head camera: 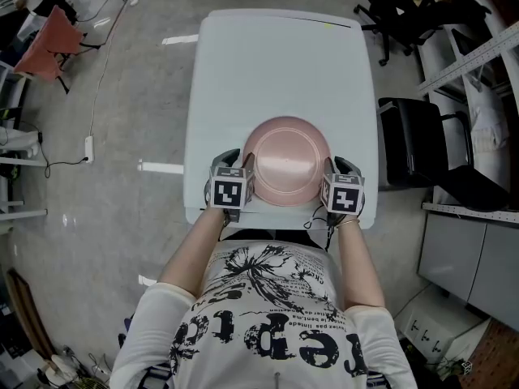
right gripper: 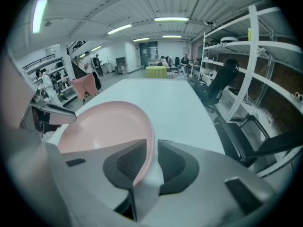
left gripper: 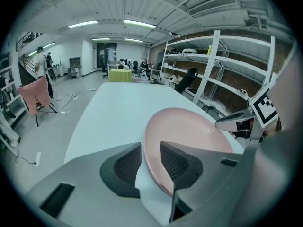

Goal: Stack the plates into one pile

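At the near edge of the white table (head camera: 276,55), a pink plate (head camera: 285,162) is seen lying flat. Its left rim is straddled by the spread jaws of the left gripper (left gripper: 150,151), its right rim by those of the right gripper (right gripper: 152,149). It is pinched by neither.
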